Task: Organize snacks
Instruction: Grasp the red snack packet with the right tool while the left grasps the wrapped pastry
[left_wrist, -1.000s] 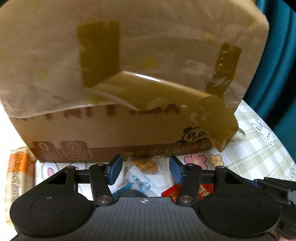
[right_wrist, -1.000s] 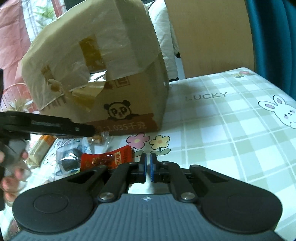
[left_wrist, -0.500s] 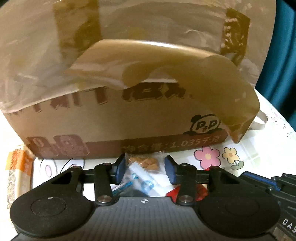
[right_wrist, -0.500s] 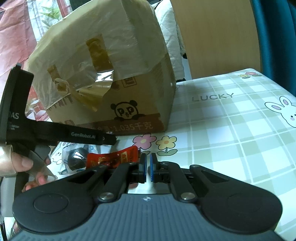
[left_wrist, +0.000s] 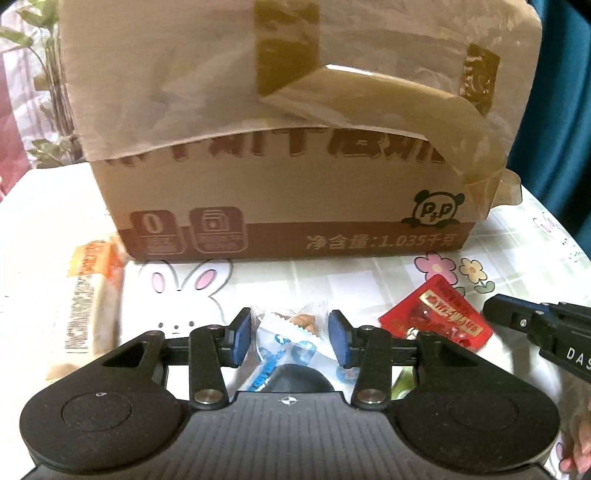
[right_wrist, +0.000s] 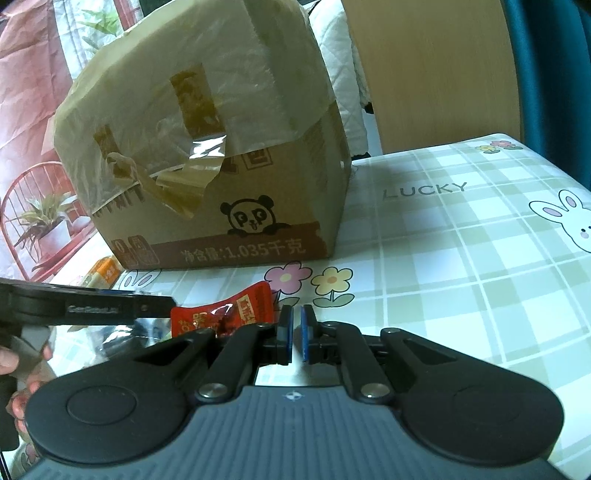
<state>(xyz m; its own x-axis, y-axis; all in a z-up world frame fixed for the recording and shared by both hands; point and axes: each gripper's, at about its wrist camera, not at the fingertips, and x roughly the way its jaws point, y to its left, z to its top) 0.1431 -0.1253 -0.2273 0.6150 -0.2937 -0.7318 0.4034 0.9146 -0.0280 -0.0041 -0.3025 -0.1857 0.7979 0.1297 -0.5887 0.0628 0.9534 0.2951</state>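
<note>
Far left of the left claw (left_wrist: 291, 334), an orange-and-white pack (left_wrist: 86, 295) lies on the tablecloth (left_wrist: 332, 280). The left claw's jaws stand partly apart, after closing in a little just now, with a clear snack wrapper (left_wrist: 291, 332) between the blue pads; whether the pads press on it I cannot tell. A dark round thing (left_wrist: 295, 376) lies under the claw, close to its body. Straight ahead, beyond the wrapper, stands the cardboard box (left_wrist: 288, 199), draped in pale plastic with loose brown tape. Right of the left claw lies a red packet (left_wrist: 439, 314), and past it the right claw (right_wrist: 295, 330) reaches in from the edge. In the right view, its jaws are nearly together with nothing between them; the red packet sits just left of its fingertips, and the box stands ahead to the left.
</note>
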